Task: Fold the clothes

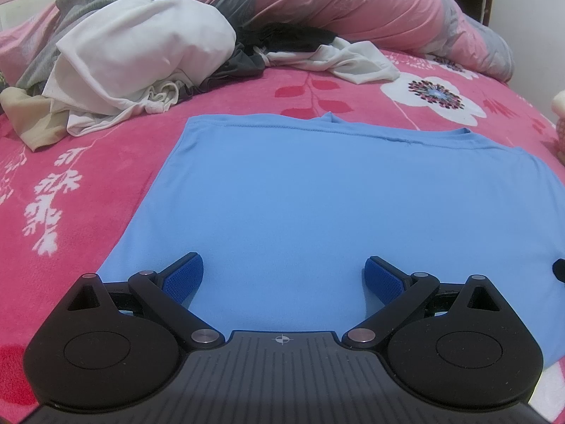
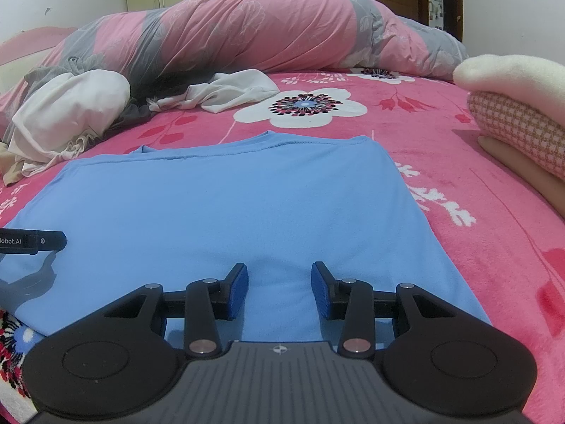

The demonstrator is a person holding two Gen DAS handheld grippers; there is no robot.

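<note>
Both the left gripper (image 1: 284, 275) and right gripper (image 2: 279, 289) are hovering, jaws open and empty, over the near edge of the blue shirt (image 1: 335, 194) on the bed (image 1: 70, 212).

In front of me lies the light blue garment (image 1: 335, 205), spread flat and smooth across the middle of both views, folded into a broad, roughly rectangular shape. Its stitched hem edge runs across the far side, in the upper middle of the frame, with a small fold peeking up there. In the upper left sits the heap of unfolded clothes (image 1: 137, 56): a big crumpled white piece on top, grey fabric under and behind it, something beige at its left edge. Another rumpled white garment (image 2: 229, 92) trails off just right of the heap.
</note>
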